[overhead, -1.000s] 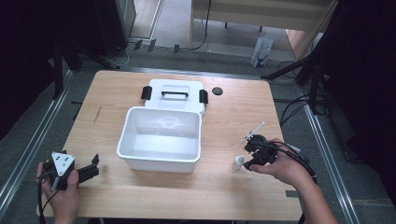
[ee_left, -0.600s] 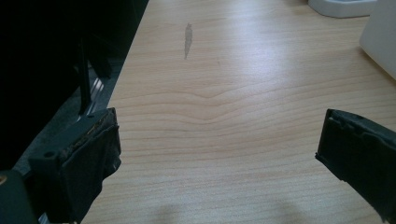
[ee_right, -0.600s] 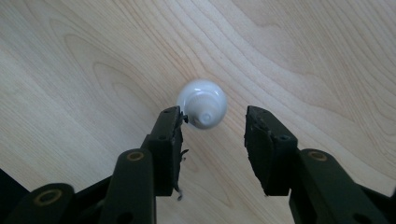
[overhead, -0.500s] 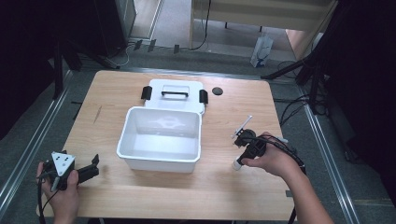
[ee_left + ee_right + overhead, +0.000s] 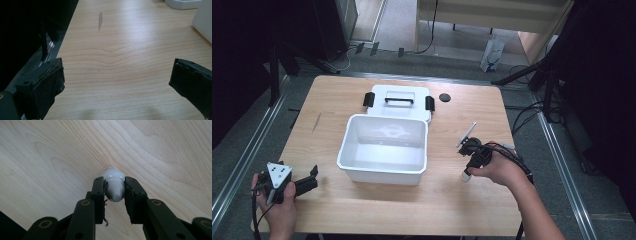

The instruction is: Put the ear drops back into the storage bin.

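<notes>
A small white bottle (image 5: 113,182) stands on the wooden table (image 5: 462,105), right of the white bin (image 5: 382,172). My right gripper (image 5: 468,170) points down at the table and is shut on the bottle (image 5: 466,176). In the right gripper view, the two black fingers (image 5: 98,195) press on the bottle's neck from both sides. My left gripper (image 5: 309,181) is held low at the table's front left corner. Its jaws (image 5: 117,82) stand wide open over bare wood with nothing between them.
The bin is open-topped and sits mid-table, with its lid (image 5: 398,100) with black clasps and a handle lying flat behind it. A small black disc (image 5: 444,97) lies right of the lid. The bin's wall (image 5: 203,22) shows at the right of the left gripper view.
My right hand and gripper have swung left over the bottle, which stays at the same spot on the table. The left gripper has not moved.
</notes>
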Demonstrator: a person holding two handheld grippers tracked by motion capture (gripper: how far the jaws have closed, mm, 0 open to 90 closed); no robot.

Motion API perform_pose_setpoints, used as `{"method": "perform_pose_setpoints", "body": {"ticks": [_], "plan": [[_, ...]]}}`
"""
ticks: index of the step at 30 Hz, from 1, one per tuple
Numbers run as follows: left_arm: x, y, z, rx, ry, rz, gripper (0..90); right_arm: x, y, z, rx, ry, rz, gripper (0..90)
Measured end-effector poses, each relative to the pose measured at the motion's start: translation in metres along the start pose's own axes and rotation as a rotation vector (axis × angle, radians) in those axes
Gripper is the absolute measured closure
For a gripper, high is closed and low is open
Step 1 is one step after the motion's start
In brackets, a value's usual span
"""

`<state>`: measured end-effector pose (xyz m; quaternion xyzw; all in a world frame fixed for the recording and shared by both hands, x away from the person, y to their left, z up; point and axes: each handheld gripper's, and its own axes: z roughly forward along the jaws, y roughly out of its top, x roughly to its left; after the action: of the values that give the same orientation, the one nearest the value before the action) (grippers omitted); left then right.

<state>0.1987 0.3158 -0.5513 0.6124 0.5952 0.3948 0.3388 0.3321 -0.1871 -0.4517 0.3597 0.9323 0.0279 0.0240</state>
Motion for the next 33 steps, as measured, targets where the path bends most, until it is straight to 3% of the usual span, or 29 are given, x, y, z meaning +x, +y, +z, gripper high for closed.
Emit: {"method": "perform_pose_setpoints", "body": {"ticks": [11,17,33], "plan": [[0.000,0.000,0.000,0.002,-0.002,-0.002,0.2,0.000,0.003,0.000,0.014,0.005,0.000,72.1],[0.000,0.000,0.000,0.003,-0.002,-0.001,0.2,0.001,0.004,-0.004,0.008,0.010,-0.026,72.2],[0.000,0.000,0.001,0.010,-0.002,0.001,0.2,0.005,0.022,-0.049,-0.054,-0.020,-0.074,72.2]]}}
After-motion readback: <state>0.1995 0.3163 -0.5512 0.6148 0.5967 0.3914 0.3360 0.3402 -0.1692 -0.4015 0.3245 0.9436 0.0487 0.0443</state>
